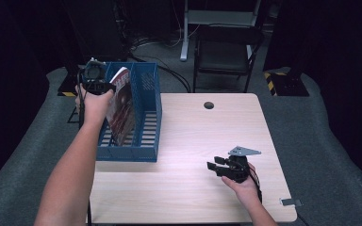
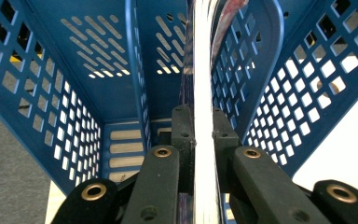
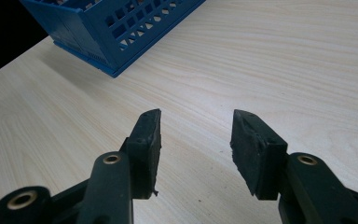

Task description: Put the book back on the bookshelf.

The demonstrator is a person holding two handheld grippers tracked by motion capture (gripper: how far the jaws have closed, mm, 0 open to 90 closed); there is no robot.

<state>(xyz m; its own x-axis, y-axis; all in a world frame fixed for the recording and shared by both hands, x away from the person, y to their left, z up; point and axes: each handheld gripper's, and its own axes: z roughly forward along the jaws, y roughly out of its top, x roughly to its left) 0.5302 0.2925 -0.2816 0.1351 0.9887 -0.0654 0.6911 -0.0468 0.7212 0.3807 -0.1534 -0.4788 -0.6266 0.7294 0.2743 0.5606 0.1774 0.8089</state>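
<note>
The counter, a pale wood-grain top, carries a blue perforated file rack at its left side, with upright dividers forming narrow compartments and a slatted floor. The rack looks like rigid plastic and, by its build, light enough to shift if pushed sideways, so anything slid into it should probably go straight down between the dividers rather than lean on a wall.

Standing in the rack is a magazine, tilted slightly, its lower edge down in a compartment and its top corner rising above the rack's rim. Its cover is dark red with printed pictures, and the page edges show as a bright white strip in the left gripper view. It is thin and glossy, so likely floppy and a little slippery; a hold near the top edge lets it hang straight, while a hold low down would leave the top free to bend over.

The left claw is clamped on the magazine's upper edge, one pad on each side of the pages, pointing down into the rack.

The right claw rests low over the bare counter, well apart from the rack, its jaws standing partly apart with nothing between them.
</note>
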